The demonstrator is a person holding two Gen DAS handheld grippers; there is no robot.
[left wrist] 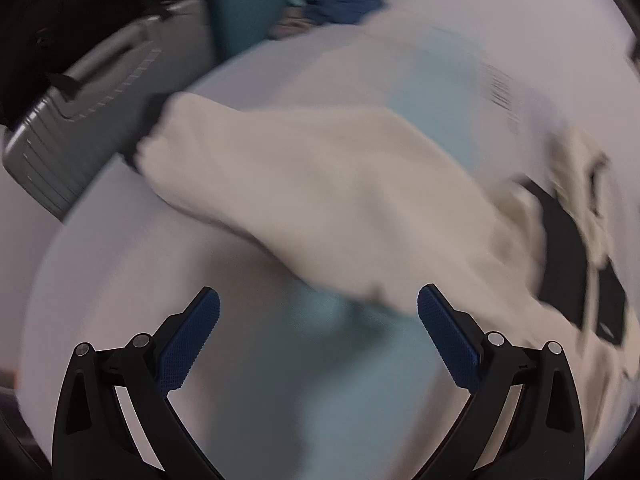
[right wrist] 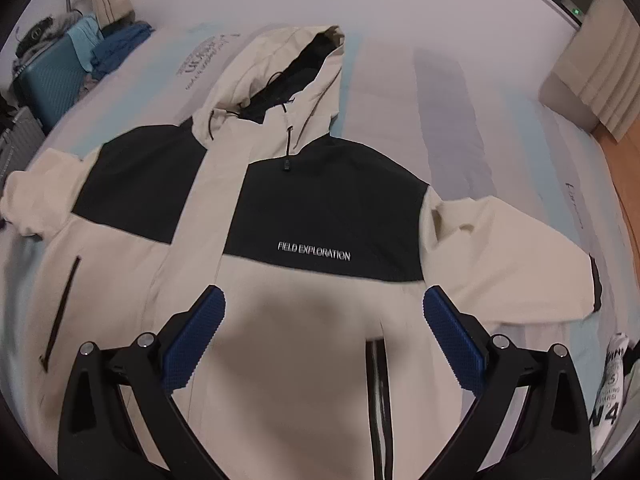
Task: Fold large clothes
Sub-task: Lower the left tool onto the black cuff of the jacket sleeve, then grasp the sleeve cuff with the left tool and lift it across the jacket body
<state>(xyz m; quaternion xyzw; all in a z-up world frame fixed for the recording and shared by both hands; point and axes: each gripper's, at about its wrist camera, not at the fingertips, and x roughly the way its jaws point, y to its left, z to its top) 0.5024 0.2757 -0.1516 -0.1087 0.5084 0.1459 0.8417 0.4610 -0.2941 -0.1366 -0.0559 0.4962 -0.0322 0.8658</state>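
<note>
The whole left wrist view is smeared by motion: the cream sleeve [left wrist: 320, 184] has no sharp edge, and the print on the bed sheet [left wrist: 500, 88] at upper right is unreadable streaks. In the right wrist view the jacket [right wrist: 280, 360] runs off the bottom edge, its hem unseen. The printed cloth [right wrist: 612, 380] at lower right is cut by the frame, its lettering only partly legible.

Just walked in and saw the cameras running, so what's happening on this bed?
A person with a gripper in each hand is about to fold a cream and black hooded jacket spread flat on the bed. Both the left gripper and right gripper are open and hold nothing. The left view is blurred, near a sleeve.
</note>
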